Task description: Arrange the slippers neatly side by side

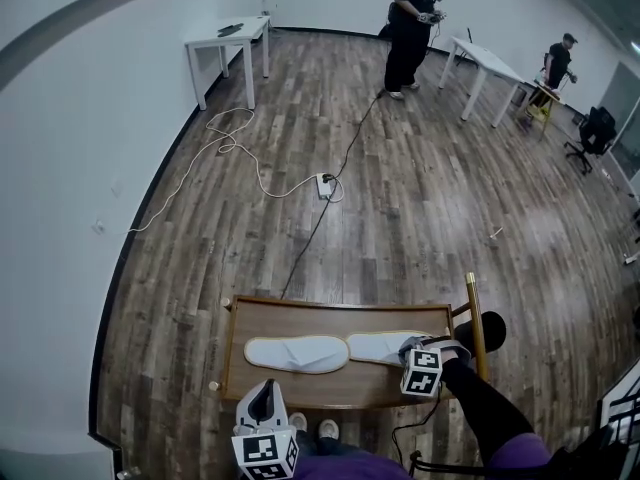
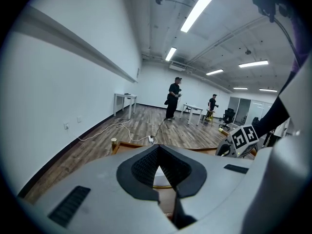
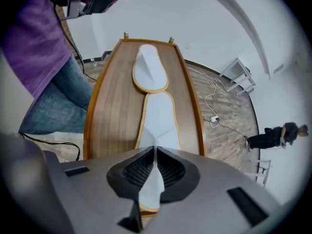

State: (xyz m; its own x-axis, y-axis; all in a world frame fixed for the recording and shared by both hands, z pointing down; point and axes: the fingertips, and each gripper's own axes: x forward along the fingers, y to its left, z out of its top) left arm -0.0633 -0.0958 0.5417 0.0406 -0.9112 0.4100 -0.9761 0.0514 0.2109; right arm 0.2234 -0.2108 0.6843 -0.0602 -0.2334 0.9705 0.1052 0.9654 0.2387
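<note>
Two white slippers lie end to end along a wooden table [image 1: 300, 318]. The left slipper [image 1: 297, 353] lies free; in the right gripper view it is the far slipper [image 3: 150, 72]. My right gripper [image 1: 420, 356] is shut on the near end of the right slipper [image 1: 378, 347], and its jaws [image 3: 155, 152] pinch the white fabric of that slipper [image 3: 158, 121]. My left gripper [image 1: 262, 408] hovers at the table's front edge, shut and holding nothing. In its own view the left gripper [image 2: 158, 155] points across the room, with the right gripper's marker cube [image 2: 243, 139] to the right.
A power strip [image 1: 325, 183] with cables lies on the wood floor beyond the table. A white table [image 1: 228, 38] stands at the back left and another [image 1: 485, 63] at the back right. One person [image 1: 410, 28] stands far off, a second [image 1: 556, 63] farther right.
</note>
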